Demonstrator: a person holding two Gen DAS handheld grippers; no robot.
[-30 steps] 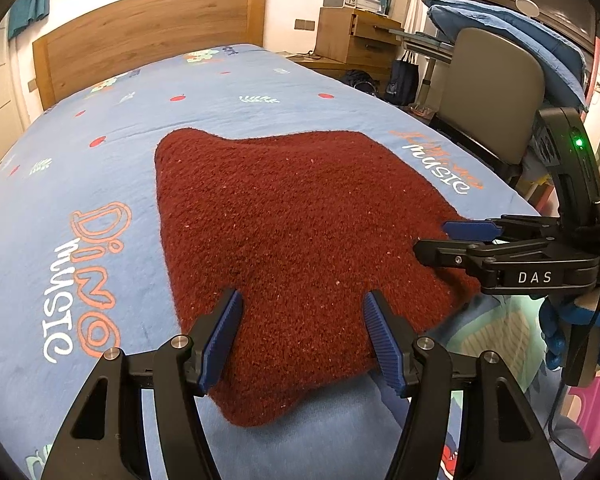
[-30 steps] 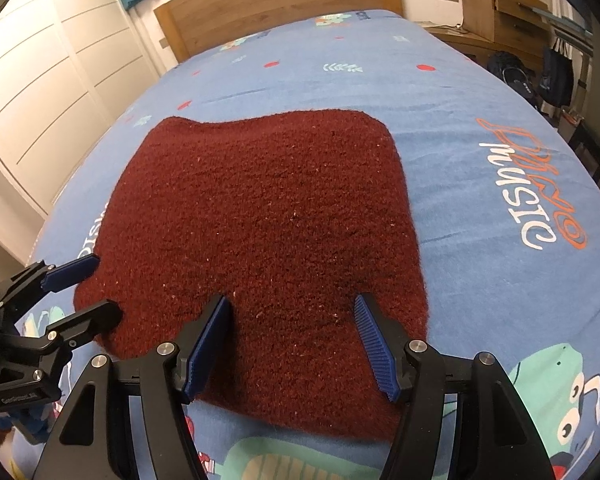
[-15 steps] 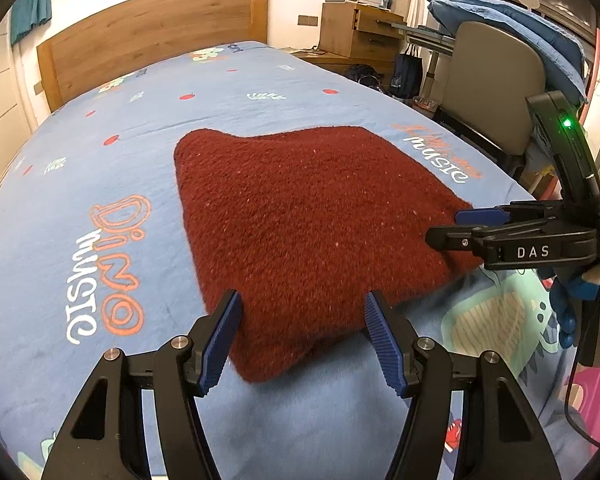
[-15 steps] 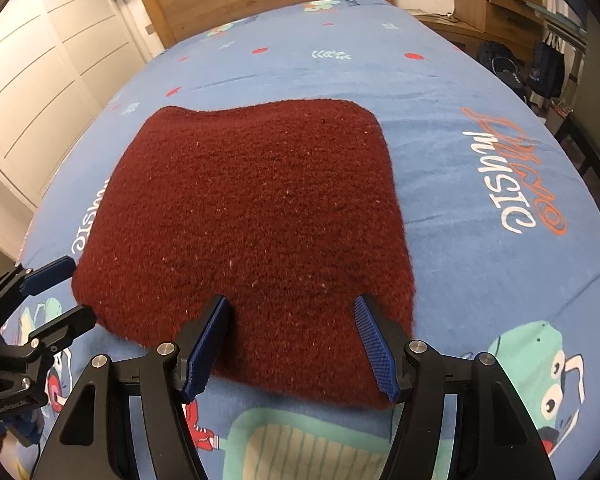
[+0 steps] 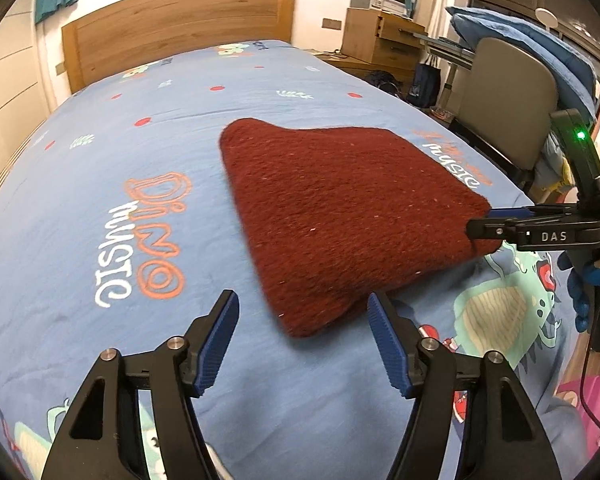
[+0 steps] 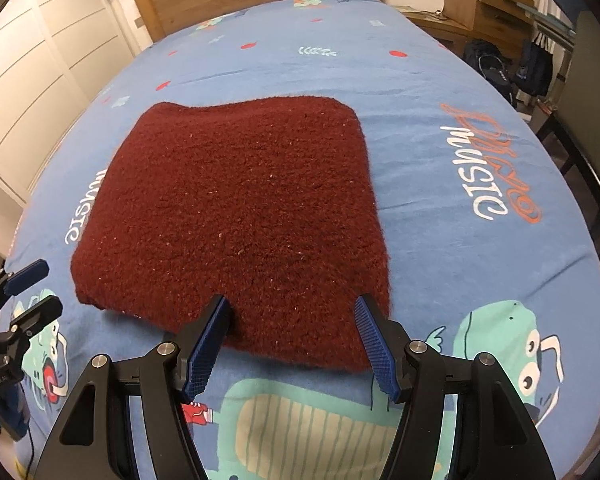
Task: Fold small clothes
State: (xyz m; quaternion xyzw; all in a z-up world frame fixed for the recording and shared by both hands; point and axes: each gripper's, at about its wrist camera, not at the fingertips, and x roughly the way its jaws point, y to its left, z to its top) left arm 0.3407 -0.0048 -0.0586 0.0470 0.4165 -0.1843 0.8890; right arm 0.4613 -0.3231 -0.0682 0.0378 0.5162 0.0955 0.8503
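Observation:
A dark red knitted garment (image 5: 340,208) lies folded flat on the blue printed bedspread (image 5: 100,152); it also shows in the right wrist view (image 6: 236,208). My left gripper (image 5: 302,334) is open and empty, just short of the garment's near corner. It shows at the left edge of the right wrist view (image 6: 28,292). My right gripper (image 6: 292,336) is open with its jaws on either side of the garment's near edge. In the left wrist view it (image 5: 480,222) sits at the garment's right corner.
The bedspread (image 6: 460,120) covers the bed up to a wooden headboard (image 5: 180,20). A grey chair (image 5: 504,92) with blue bedding on top and a wooden cabinet (image 5: 380,36) stand to the right. White wardrobe doors (image 6: 40,60) are on the left.
Both grippers have drawn back toward me. The left gripper has come off the garment and now sits short of its near corner. Both stay open.

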